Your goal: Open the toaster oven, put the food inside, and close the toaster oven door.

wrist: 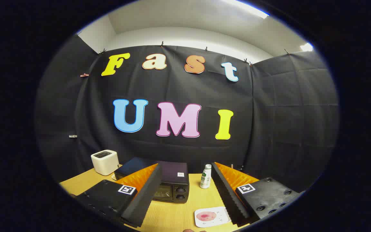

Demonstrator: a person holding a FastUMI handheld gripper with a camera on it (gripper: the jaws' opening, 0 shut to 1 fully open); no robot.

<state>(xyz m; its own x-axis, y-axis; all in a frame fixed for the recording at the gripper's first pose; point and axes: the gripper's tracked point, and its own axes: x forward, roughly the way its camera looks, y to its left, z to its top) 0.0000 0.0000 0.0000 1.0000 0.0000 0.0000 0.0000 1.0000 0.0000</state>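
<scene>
gripper fingers spread wide before closed toaster oven.

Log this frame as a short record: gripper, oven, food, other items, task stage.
gripper: gripper open, fingers spread wide, holding nothing
oven: toaster oven on the table, just ahead of the fingers, door shut
food: pink round piece on a white plate, near the right finger
other items: small bottle right of the oven; white box appliance behind it on the left
task stage: not begun; door not yet opened
</scene>
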